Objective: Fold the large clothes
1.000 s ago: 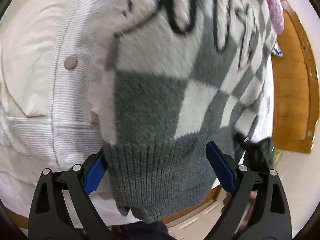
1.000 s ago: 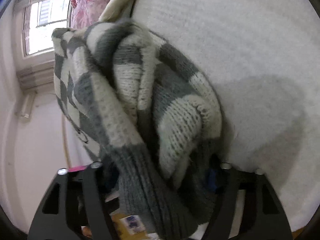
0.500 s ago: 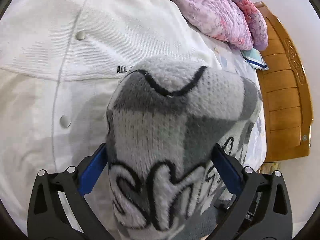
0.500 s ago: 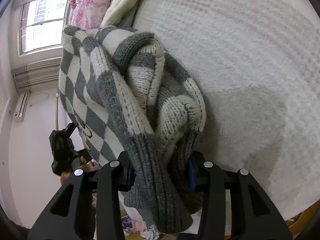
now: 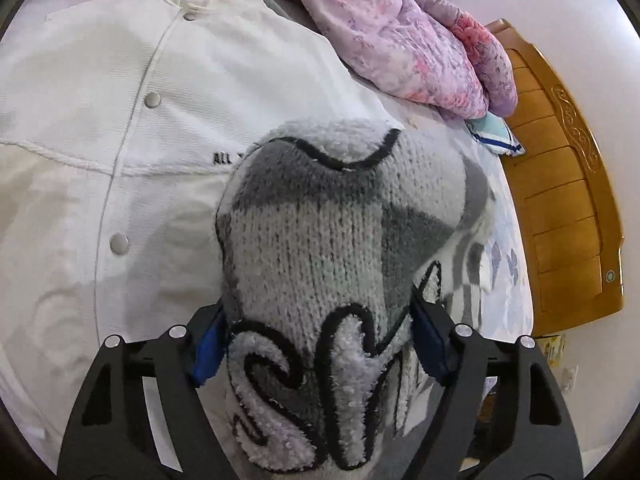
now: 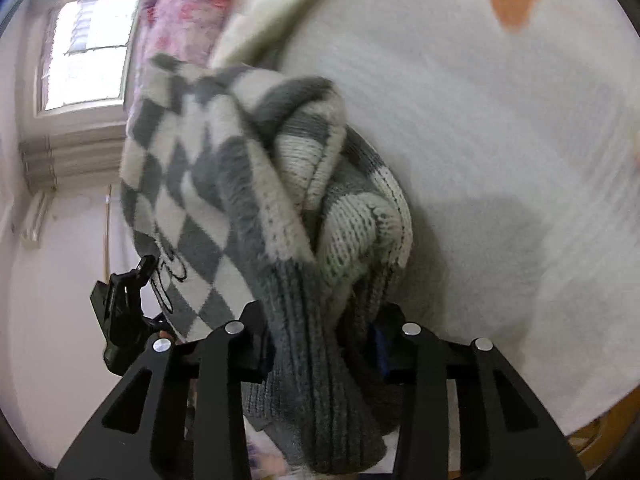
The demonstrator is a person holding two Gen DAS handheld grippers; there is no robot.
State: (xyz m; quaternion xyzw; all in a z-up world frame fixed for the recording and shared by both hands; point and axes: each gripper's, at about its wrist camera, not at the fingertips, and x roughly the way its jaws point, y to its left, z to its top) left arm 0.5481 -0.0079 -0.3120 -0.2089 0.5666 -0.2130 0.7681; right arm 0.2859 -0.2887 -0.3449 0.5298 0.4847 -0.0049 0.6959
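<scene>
A grey and white checkered knit sweater (image 5: 340,248) with fuzzy black-outlined lettering is bunched between the fingers of my left gripper (image 5: 316,340), which is shut on it above a white snap-button jacket (image 5: 120,92) spread on the bed. In the right wrist view my right gripper (image 6: 320,344) is shut on the sweater's (image 6: 248,184) grey ribbed hem, held above a white knit garment (image 6: 500,140). The left gripper (image 6: 124,316) shows at the far left there, under the hanging sweater.
A pink floral quilt (image 5: 408,40) lies bunched at the head of the bed. A wooden headboard (image 5: 560,184) stands at the right. A folded blue-white cloth (image 5: 496,136) lies beside it. A window (image 6: 88,56) is on the left wall.
My left gripper has closed in on the bunched sweater and drawn back, showing more of the white jacket. My right gripper has tightened on the ribbed hem and lifted the sweater a little.
</scene>
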